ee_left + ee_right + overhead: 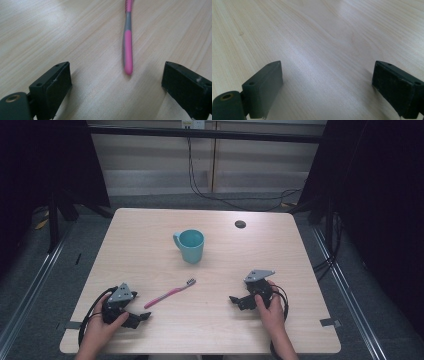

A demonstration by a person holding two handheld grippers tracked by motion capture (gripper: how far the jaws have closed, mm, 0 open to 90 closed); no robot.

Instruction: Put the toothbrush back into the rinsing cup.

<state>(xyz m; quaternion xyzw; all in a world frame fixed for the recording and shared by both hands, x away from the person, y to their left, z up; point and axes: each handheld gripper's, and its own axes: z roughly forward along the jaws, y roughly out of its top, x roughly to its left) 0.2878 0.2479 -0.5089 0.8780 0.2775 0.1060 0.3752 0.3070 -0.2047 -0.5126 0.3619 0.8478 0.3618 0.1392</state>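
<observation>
A pink and grey toothbrush [169, 293] lies flat near the table's front middle, bristles toward the back right. In the left gripper view the toothbrush handle [127, 47] ends just ahead of the wide-apart jaws. My left gripper [140, 318] rests low at the front left, open, its tips close to the handle end. A teal mug [190, 246] stands upright at the table's centre, handle to the left. My right gripper [239, 301] sits at the front right, open, above bare wood [319, 57].
The light wooden table [150, 235] has a small dark round disc [240, 224] near its back right. Black cables [220, 195] trail on the floor behind. Dark curtains and metal stands flank both sides.
</observation>
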